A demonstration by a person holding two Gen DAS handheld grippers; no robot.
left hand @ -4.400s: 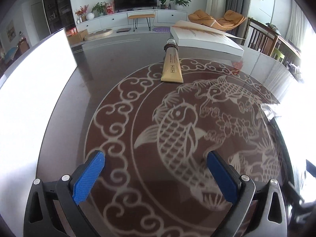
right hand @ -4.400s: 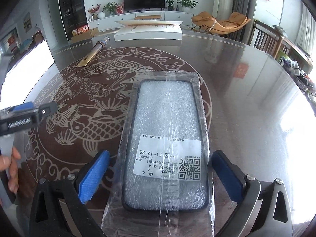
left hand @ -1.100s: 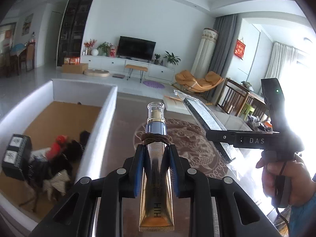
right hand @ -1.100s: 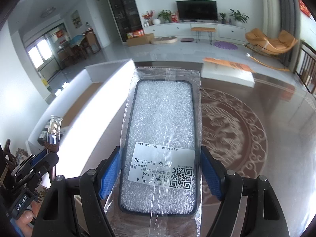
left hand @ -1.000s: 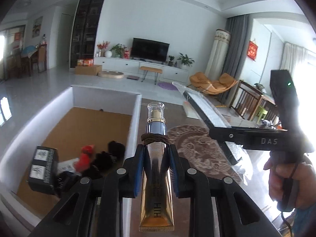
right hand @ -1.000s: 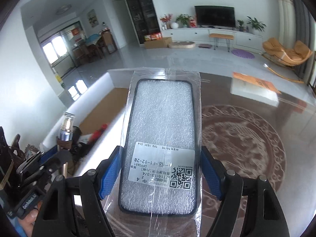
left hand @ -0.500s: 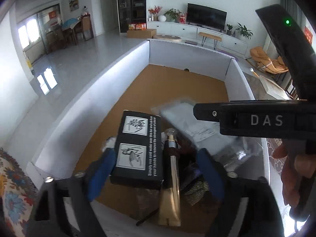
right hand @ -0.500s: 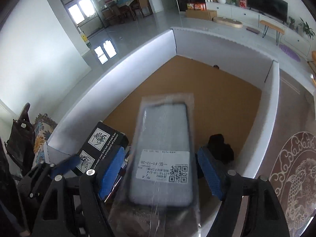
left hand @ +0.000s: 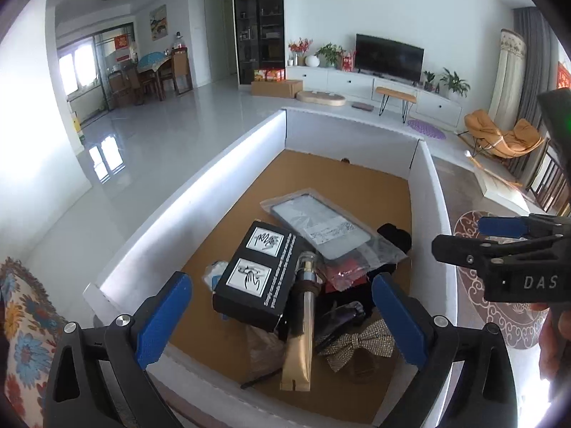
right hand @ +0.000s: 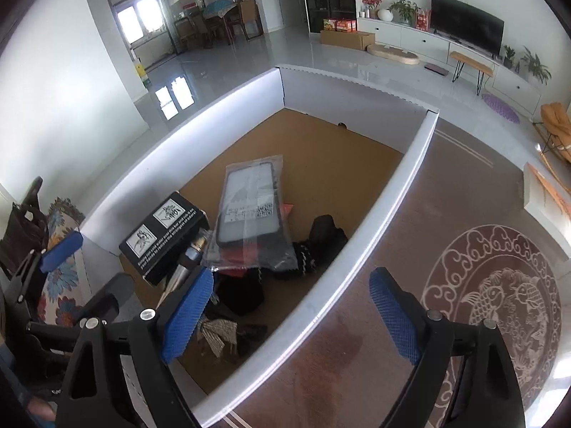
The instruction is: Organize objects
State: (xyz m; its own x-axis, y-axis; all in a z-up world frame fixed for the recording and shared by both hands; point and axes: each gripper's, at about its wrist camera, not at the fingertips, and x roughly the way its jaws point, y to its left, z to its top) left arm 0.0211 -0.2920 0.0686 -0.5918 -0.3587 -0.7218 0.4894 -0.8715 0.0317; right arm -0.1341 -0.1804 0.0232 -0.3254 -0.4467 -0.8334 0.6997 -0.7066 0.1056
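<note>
Both tongs, left [left hand: 282, 314] and right [right hand: 291, 314], hang released above the box [right hand: 360, 249], where the phone case [right hand: 249, 207], seemingly perched atop clutter, could slide.

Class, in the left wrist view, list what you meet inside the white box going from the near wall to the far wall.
Gold tube → black printed carton → bagged phone case → bare cardboard floor.

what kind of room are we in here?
Most likely a home living room, open to a dining area: a TV on a white media cabinet, an orange lounge chair, and a dining table with chairs by the window.
</note>
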